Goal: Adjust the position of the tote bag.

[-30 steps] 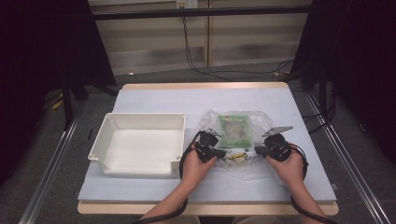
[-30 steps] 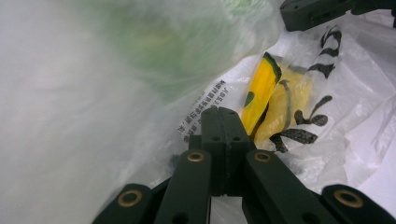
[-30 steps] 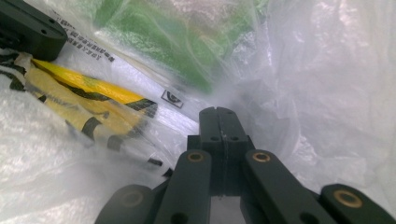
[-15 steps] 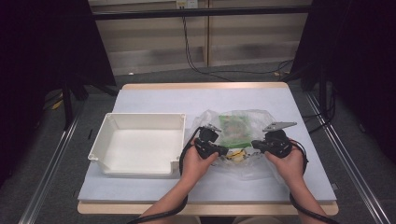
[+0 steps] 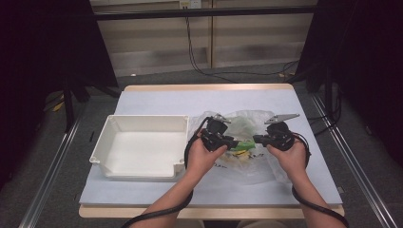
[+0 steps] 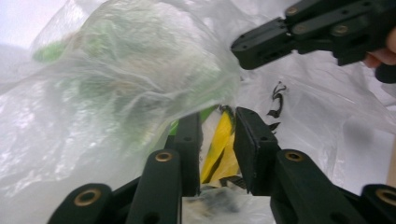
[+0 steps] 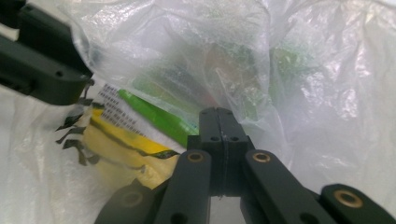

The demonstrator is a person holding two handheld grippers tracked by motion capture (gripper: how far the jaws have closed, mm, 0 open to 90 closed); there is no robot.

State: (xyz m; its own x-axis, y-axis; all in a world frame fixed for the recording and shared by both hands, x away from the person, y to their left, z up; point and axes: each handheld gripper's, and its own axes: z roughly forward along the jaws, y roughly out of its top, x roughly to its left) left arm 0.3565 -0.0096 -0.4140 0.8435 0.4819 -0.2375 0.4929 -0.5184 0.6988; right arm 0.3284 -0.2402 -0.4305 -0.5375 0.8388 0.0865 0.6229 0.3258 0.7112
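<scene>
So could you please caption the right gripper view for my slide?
Right gripper pinches the clear plastic bag.

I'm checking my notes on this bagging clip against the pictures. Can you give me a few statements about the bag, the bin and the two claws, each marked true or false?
1. The white bin lies left of the plastic bag in the high view. True.
2. The right claw is shut, with bag film pinched between its jaws. True.
3. The left claw is fully shut. False: a gap shows between its jaws, which have just been opening, with yellow and green packets seen through it.
4. The bin holds the yellow packets. False: it looks empty; the packets are in the bag.
5. Both claws are at the bag, facing each other. True.
</scene>
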